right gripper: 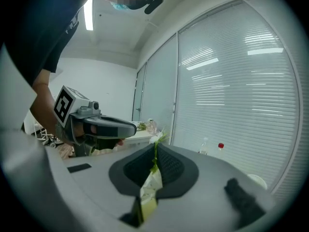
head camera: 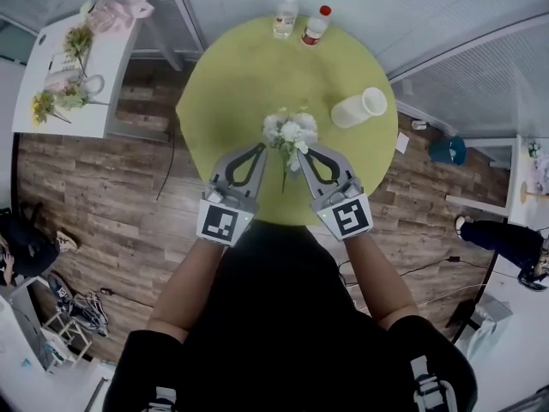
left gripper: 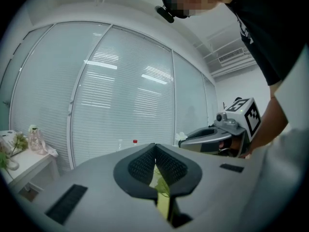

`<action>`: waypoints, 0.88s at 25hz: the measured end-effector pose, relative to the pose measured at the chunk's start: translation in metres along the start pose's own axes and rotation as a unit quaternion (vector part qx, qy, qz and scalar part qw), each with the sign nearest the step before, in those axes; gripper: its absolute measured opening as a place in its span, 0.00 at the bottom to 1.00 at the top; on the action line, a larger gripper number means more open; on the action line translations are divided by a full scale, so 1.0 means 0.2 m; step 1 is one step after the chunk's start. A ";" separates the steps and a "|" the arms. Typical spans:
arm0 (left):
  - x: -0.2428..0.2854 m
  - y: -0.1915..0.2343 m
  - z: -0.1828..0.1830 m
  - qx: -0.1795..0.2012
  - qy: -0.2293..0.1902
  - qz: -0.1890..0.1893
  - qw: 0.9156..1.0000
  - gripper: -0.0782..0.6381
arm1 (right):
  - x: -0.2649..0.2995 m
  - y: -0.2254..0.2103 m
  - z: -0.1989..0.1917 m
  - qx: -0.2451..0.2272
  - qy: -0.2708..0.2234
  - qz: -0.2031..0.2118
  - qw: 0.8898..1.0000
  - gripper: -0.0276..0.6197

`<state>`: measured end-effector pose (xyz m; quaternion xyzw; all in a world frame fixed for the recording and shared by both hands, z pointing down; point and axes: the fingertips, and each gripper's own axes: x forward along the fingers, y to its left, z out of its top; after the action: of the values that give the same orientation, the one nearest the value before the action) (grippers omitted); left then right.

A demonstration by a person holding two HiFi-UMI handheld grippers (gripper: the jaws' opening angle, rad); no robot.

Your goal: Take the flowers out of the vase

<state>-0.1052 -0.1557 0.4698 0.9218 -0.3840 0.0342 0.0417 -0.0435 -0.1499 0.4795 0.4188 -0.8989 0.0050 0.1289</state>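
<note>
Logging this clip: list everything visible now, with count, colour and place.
table: 1, yellow-green, round, centre
plain bottle: 1, clear, table's far edge
red-capped bottle: 1, clear, beside it
vase: 1, white, on its side, table's right
flowers: 1 bunch, white, over table's near half
side table: 1, white, upper left, bearing other blooms
left hand-held gripper: 1, grey, jaws together, beside flowers
right hand-held gripper: 1, grey, shut on flowers' stem

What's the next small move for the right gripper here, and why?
Probably lower the flowers onto the table and open the right gripper: its fingers pinch a stem, and the vase lies on its side, apart from them.
</note>
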 end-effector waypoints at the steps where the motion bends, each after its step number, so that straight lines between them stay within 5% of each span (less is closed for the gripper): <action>1: 0.01 0.01 -0.02 -0.003 0.000 0.002 1.000 0.13 | 0.02 -0.01 -0.02 0.000 0.005 0.003 1.000 0.08; 22: 0.28 0.30 -0.44 -0.026 0.078 0.041 0.996 0.13 | 0.48 -0.13 -0.39 0.021 0.056 0.061 0.996 0.08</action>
<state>-0.1100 -0.2283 0.5650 0.8984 -0.4178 0.0974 0.0937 -0.0645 -0.2301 0.5749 0.3648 -0.9139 0.0554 0.1692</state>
